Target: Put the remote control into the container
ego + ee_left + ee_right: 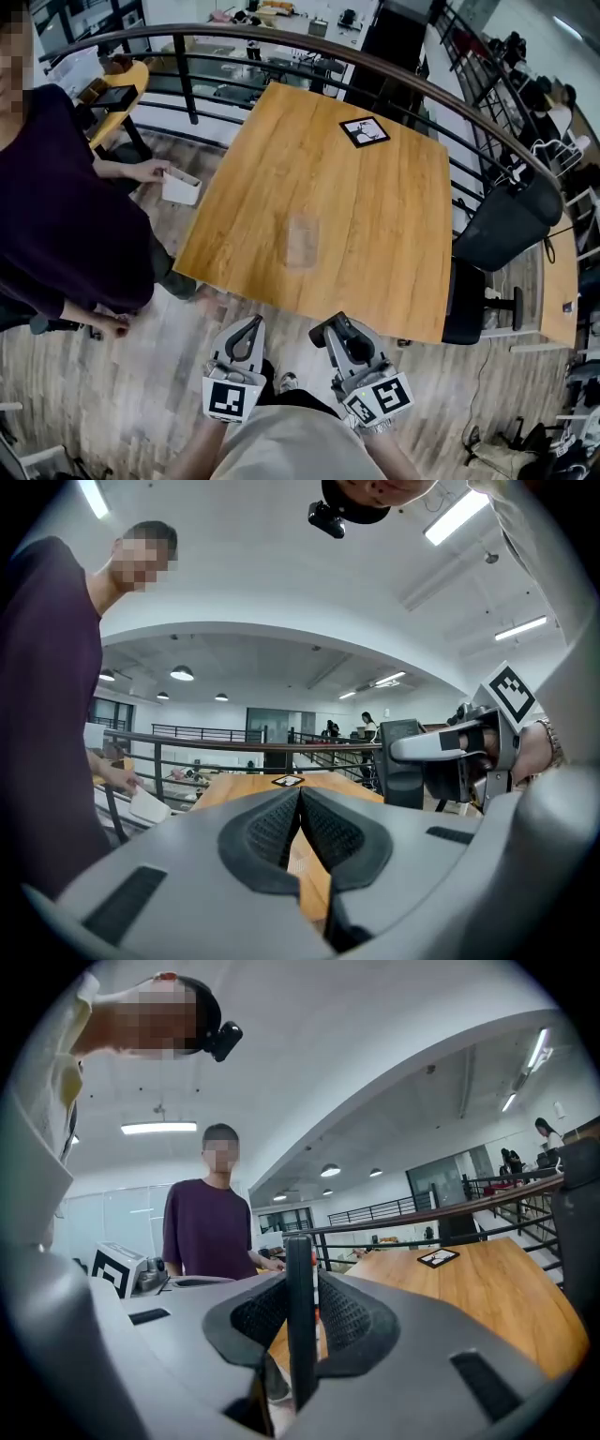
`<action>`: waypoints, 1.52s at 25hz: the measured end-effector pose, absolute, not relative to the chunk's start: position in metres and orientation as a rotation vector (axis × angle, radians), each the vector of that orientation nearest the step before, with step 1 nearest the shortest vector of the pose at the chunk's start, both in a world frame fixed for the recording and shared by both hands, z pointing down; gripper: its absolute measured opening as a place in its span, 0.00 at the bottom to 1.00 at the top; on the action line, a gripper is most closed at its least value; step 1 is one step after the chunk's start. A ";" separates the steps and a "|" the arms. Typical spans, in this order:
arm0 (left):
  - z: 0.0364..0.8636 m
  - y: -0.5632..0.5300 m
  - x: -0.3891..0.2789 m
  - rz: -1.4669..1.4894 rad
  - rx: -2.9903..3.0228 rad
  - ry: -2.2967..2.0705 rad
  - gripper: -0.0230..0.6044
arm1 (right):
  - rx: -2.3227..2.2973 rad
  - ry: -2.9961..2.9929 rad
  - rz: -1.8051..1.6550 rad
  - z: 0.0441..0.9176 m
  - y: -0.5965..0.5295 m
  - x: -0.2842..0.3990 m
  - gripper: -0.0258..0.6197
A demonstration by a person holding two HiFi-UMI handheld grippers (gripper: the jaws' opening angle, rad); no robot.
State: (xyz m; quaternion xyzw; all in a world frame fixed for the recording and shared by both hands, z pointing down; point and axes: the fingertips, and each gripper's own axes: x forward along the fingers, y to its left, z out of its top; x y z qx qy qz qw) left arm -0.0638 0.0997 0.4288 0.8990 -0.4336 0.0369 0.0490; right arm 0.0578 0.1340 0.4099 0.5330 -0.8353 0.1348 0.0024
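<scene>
My right gripper (331, 330) hangs just short of the wooden table's (375, 216) near edge and is shut on the remote control (299, 1316), a thin dark slab that stands on edge between the pads. Beside it, my left gripper (252, 324) is shut with nothing in it; its ribbed pads (272, 832) meet at the tips. A faint, clear rectangular container (302, 242) lies on the table's middle, ahead of both grippers. In the left gripper view the right gripper (450, 747) shows at the right.
A black-framed marker card (365, 131) lies at the table's far side. A person in a purple top (56, 206) stands at the left with a white box (181, 187) in hand. A curved railing (281, 42) runs behind the table, and a black chair (506, 225) stands on its right.
</scene>
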 end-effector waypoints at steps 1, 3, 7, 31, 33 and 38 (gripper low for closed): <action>0.428 0.086 -0.066 0.107 2.751 -1.308 0.06 | 1.682 -2.618 0.411 0.407 0.121 0.054 0.19; 0.425 0.067 -0.074 0.089 2.771 -1.276 0.06 | 1.699 -2.618 0.389 0.402 0.104 0.040 0.19; 0.423 0.037 -0.083 0.080 2.816 -1.214 0.06 | 1.688 -2.600 0.378 0.406 0.078 0.025 0.19; 0.457 -0.147 -0.061 0.154 2.566 -1.470 0.06 | 1.115 -2.750 0.264 0.465 -0.199 0.063 0.19; 0.459 -0.156 -0.055 0.160 2.564 -1.478 0.06 | 1.057 -2.757 0.282 0.476 -0.208 0.061 0.19; 0.462 -0.174 -0.041 0.201 2.596 -1.466 0.06 | 0.968 -2.752 0.307 0.510 -0.223 0.055 0.19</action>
